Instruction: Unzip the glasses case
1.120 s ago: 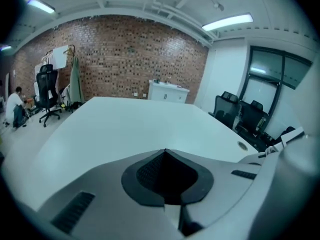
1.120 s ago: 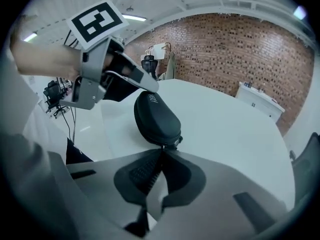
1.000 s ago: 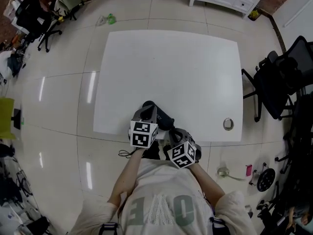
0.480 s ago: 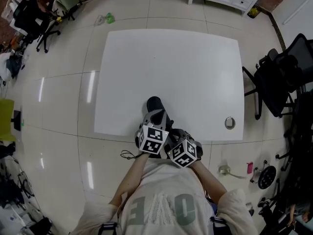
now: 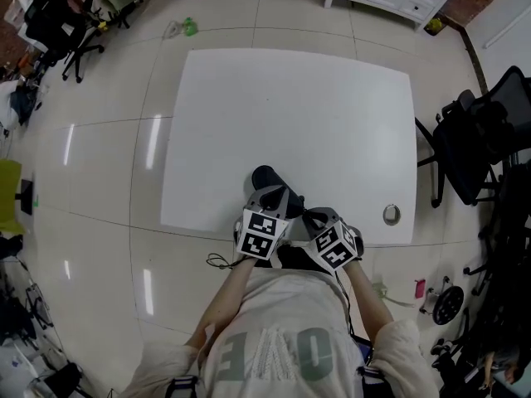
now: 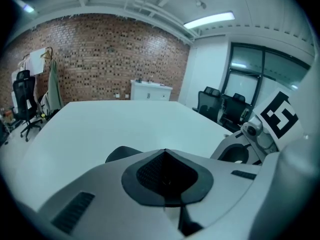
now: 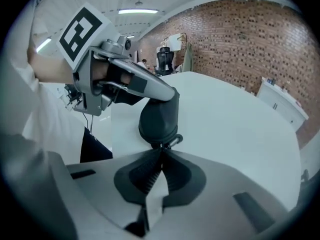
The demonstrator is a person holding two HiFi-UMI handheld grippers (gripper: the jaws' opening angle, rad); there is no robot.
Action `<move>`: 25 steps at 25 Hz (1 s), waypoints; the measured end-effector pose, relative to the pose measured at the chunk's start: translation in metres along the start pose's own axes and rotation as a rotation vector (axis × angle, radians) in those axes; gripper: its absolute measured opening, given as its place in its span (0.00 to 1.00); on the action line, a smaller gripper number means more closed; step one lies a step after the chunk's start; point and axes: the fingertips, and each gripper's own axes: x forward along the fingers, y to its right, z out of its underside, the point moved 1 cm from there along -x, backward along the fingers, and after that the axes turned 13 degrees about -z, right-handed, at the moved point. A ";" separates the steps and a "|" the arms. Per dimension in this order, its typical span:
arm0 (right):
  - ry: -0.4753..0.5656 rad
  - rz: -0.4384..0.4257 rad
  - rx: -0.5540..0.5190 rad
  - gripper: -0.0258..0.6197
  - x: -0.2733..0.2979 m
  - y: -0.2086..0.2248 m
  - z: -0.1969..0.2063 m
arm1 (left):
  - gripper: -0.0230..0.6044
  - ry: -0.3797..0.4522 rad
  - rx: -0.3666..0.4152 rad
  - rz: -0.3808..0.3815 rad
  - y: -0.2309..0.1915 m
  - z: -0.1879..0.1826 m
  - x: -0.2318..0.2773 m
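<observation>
case: we see the case [image 5: 264,177] at the near edge of the table [image 5: 290,98], right in front of the person.
left gripper [image 6: 164,153]: jaws pressed together; we think they nip the case's end, but its own view shows little of that grip.
right gripper [image 7: 162,150]: pinching the pull [image 7: 172,140] at the case's end that faces it.
step: we judge the unzip is just starting.
how: we'd keep the left gripper firm, then draw the pull along the zip line, low and steady. Yanking upward risks the pull slipping out.
</observation>
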 end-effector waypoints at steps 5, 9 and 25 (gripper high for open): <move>-0.099 -0.058 -0.124 0.04 -0.003 0.019 -0.003 | 0.04 0.000 -0.031 0.013 0.000 -0.005 0.003; -0.164 -0.086 -0.230 0.04 -0.003 0.018 -0.003 | 0.04 0.002 -0.024 0.005 0.001 -0.008 0.006; -0.282 -0.118 -0.492 0.04 0.000 0.051 -0.019 | 0.04 -0.076 -0.043 0.040 -0.007 -0.002 0.011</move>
